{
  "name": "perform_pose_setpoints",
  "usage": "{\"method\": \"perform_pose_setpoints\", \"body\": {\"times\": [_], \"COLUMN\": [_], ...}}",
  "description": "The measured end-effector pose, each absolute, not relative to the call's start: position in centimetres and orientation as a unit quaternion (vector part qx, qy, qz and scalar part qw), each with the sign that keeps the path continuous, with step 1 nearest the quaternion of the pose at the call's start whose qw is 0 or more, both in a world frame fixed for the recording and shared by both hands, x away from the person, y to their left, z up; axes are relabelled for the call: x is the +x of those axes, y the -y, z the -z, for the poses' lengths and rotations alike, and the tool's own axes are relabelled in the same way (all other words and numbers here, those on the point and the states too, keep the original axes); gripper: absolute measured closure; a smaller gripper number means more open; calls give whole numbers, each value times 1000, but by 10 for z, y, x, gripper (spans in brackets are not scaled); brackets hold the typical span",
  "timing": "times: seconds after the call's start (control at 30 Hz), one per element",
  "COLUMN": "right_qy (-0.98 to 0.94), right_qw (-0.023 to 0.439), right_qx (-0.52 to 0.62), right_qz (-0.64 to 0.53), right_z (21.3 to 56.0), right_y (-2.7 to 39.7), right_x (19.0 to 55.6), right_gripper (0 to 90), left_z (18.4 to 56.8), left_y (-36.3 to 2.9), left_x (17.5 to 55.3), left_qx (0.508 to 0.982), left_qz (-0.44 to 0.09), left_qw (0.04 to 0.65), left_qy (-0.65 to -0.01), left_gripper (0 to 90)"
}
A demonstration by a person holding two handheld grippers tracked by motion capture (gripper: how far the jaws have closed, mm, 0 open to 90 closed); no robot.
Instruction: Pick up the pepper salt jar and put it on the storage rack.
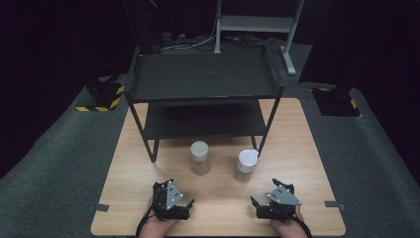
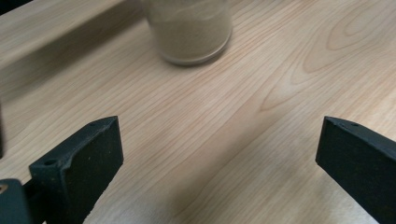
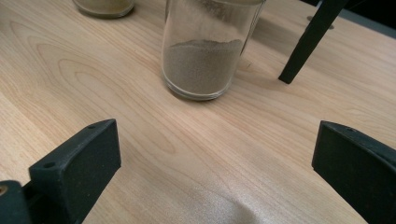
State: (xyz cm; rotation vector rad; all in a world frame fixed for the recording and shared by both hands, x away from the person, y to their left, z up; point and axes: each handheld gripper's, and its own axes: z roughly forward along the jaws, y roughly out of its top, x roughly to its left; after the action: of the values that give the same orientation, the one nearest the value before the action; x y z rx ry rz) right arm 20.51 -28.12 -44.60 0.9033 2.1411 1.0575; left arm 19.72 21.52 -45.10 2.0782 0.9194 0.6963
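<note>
On the wooden table [image 1: 302, 163], everything sits in relation to a black two-tier shelf rack [image 1: 203, 79] that stands at the far half of the top. Just in front of the rack's lower shelf stand two glass jars: the left jar [image 1: 199, 157], whose top looks pale and greyish, and the right jar [image 1: 246, 164] with a white lid, touching or nearly touching the rack's front right leg [image 1: 263, 134]; the high view cannot settle which. Nearer than the jars, at the table's front edge, the left gripper [image 1: 189, 204] and the right gripper [image 1: 253, 203] rest low over the wood, each held by a hand that is cut off at the bottom of the frame. Both grippers have their jaws spread wide with bare wood between them. In the left gripper view the left jar [image 2: 190, 30] is cut off at the top, only its base and sandy contents showing. In the right gripper view the right jar [image 3: 205, 51] shows brown powder filling its lower part, its lid out of frame, with the rack leg [image 3: 308, 42] just beside it.
</note>
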Motion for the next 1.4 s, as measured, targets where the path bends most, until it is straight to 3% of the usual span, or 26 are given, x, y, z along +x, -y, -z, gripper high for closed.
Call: {"method": "perform_pose_setpoints", "body": {"times": [1.4], "right_qy": [-802], "right_qw": [293], "right_qx": [350], "right_qz": [-385], "right_z": [444], "right_y": [281], "right_x": [208], "right_gripper": [1], "left_z": [450], "left_y": [-222], "left_x": [201], "left_qx": [807], "left_qz": [-257], "left_qw": [383], "left_qy": [-370], "left_gripper": [13]}}
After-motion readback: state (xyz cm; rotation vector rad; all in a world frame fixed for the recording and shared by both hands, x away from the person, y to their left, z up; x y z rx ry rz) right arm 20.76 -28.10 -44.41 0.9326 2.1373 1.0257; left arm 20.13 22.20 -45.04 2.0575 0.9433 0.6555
